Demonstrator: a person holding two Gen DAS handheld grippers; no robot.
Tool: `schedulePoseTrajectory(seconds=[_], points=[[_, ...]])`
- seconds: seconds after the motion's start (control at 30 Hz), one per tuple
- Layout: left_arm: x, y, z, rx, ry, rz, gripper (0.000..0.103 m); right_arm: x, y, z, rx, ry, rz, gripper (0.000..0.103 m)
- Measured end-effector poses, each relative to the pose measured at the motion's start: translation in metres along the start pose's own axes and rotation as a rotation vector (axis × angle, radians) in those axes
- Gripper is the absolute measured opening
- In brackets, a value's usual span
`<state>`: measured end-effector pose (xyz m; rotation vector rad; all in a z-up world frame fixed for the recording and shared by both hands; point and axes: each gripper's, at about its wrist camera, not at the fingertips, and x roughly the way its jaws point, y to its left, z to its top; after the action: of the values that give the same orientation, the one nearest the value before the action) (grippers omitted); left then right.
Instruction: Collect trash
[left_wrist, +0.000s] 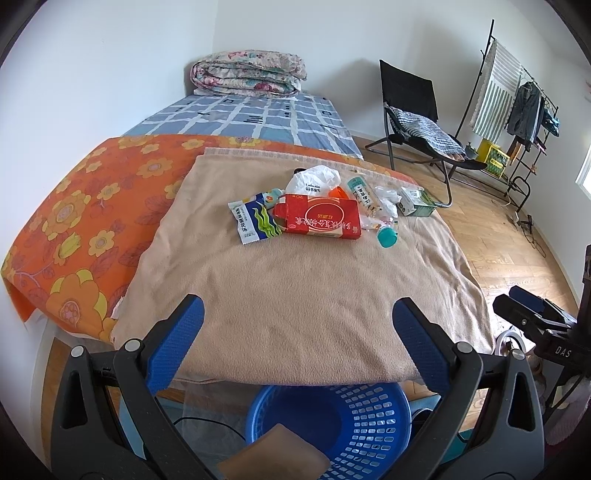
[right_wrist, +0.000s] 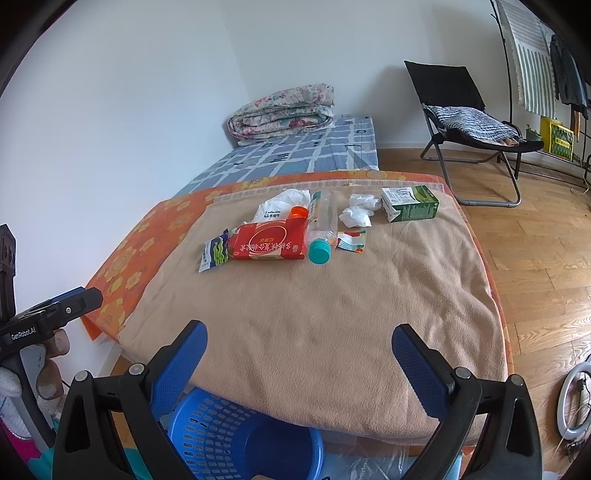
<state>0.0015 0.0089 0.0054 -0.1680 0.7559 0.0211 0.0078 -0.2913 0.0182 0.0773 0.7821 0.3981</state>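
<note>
Trash lies in a cluster on the tan blanket (left_wrist: 295, 288) (right_wrist: 314, 314): a red box (left_wrist: 319, 218) (right_wrist: 271, 242), a blue-green snack packet (left_wrist: 253, 218) (right_wrist: 212, 253), a white plastic bag (left_wrist: 312, 179) (right_wrist: 282, 203), a clear bottle with a teal cap (left_wrist: 386, 236) (right_wrist: 319, 251), crumpled tissue (right_wrist: 358, 210), a small wrapper (right_wrist: 351, 240) and a green-white carton (left_wrist: 415, 201) (right_wrist: 410, 203). A blue basket (left_wrist: 332, 424) (right_wrist: 243, 439) stands on the floor below the bed's near edge. My left gripper (left_wrist: 297, 314) and right gripper (right_wrist: 299, 339) are both open and empty, above the blanket's near edge.
An orange flowered sheet (left_wrist: 92, 206) and a blue checked sheet (left_wrist: 251, 118) cover the bed, with a folded quilt (left_wrist: 247, 75) at the far end. A black folding chair (right_wrist: 476, 129) and a clothes rack (left_wrist: 517, 96) stand on the wooden floor to the right.
</note>
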Motion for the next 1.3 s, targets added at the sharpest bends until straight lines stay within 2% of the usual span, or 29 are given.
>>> schedulePoseTrajectory(seconds=[0.6, 0.87, 1.0, 1.17, 1.3], points=[[-0.001, 0.007, 0.002, -0.018, 0.021, -0.008, 0.103, 0.0, -0.001, -0.001, 0.003, 0.001, 0.003, 0.102], [0.011, 0.015, -0.002, -0.055, 0.056, -0.01, 0.103, 0.002, -0.006, 0.0, 0.012, -0.051, 0.009, 0.102], [0.027, 0.019, 0.0, -0.065, 0.061, 0.01, 0.103, 0.007, -0.01, 0.009, -0.008, -0.055, 0.008, 0.102], [0.037, 0.022, 0.005, -0.071, 0.062, 0.047, 0.103, 0.013, -0.021, 0.024, 0.034, -0.049, 0.016, 0.101], [0.047, 0.029, 0.011, -0.096, 0.083, 0.043, 0.102, 0.016, -0.024, 0.037, 0.029, -0.066, 0.005, 0.101]])
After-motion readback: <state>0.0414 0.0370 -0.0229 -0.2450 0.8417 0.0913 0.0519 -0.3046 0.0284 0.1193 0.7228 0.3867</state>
